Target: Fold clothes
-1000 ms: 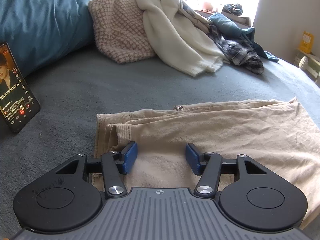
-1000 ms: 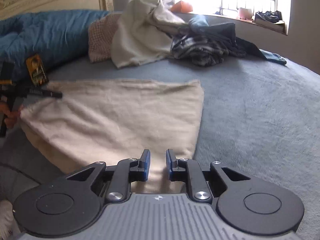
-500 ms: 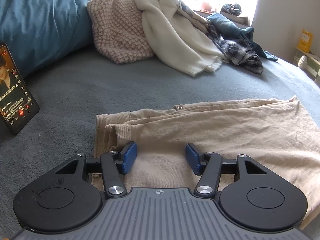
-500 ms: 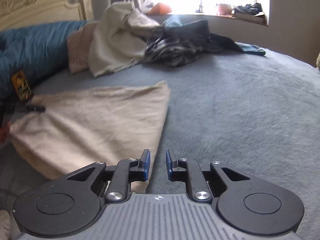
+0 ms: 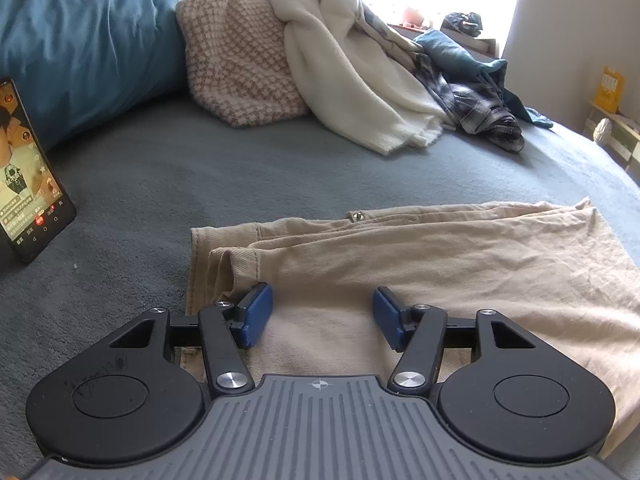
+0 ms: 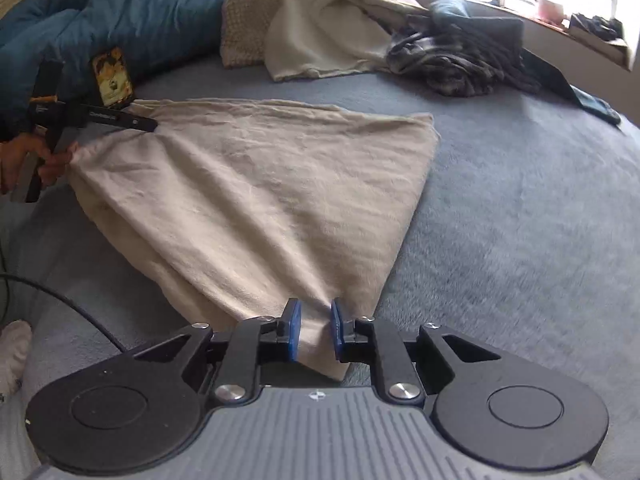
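Beige trousers (image 5: 440, 264) lie folded flat on the grey-blue bed; they also show in the right wrist view (image 6: 272, 184). My left gripper (image 5: 322, 314) is open over the waistband end, its blue pads (image 5: 256, 312) spread wide just above the cloth. My right gripper (image 6: 315, 330) is shut on the near corner of the trousers, with cloth pinched between its blue pads (image 6: 294, 330) and pulled taut. The left gripper (image 6: 92, 116) and the hand holding it show at the far end of the trousers.
A pile of unfolded clothes lies at the back: a checked knit (image 5: 240, 68), a cream garment (image 5: 352, 72) and a plaid shirt (image 5: 480, 112). A blue duvet (image 5: 80, 40) is at the left. A phone (image 5: 28, 176) leans against it. The bed edge curves at the right.
My right gripper swung back left to the trousers' near corner and now has cloth between its pads. My left gripper stayed open in place.
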A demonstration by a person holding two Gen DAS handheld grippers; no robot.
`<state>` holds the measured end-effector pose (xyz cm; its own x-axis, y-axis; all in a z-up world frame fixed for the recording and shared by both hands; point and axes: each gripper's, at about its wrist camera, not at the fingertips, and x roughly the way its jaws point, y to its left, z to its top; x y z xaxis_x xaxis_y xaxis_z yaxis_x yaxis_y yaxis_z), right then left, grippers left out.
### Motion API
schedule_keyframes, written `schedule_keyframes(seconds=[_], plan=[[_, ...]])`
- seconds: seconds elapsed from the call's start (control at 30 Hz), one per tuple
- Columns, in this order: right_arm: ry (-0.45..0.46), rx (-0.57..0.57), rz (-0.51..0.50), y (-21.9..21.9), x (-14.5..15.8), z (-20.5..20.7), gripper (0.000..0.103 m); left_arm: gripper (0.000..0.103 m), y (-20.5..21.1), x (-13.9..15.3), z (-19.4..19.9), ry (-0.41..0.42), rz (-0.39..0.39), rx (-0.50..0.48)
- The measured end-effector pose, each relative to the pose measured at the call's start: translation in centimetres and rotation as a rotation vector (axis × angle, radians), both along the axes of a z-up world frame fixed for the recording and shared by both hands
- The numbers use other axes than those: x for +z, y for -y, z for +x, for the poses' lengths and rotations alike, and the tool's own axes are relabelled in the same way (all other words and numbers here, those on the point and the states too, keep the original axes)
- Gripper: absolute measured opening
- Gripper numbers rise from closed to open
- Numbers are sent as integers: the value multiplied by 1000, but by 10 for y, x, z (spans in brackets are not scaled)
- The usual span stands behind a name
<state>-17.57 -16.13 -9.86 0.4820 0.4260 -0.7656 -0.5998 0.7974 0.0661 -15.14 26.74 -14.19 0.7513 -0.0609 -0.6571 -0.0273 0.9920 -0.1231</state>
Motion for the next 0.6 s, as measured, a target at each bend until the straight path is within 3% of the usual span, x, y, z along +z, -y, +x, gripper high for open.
schedule_keyframes(seconds=[0.13, 0.2, 0.47, 0.6], plan=[[70, -29, 89, 4, 32, 27, 17, 59, 0, 0, 0, 2, -2, 0], [94, -57, 89, 1, 30, 46, 17, 59, 1, -1, -1, 4, -1, -1], [3, -173, 63, 8, -16, 96, 18, 59, 0, -1, 0, -1, -5, -5], [60, -175, 120, 4, -1, 116, 18, 60, 2, 0, 1, -2, -2, -4]])
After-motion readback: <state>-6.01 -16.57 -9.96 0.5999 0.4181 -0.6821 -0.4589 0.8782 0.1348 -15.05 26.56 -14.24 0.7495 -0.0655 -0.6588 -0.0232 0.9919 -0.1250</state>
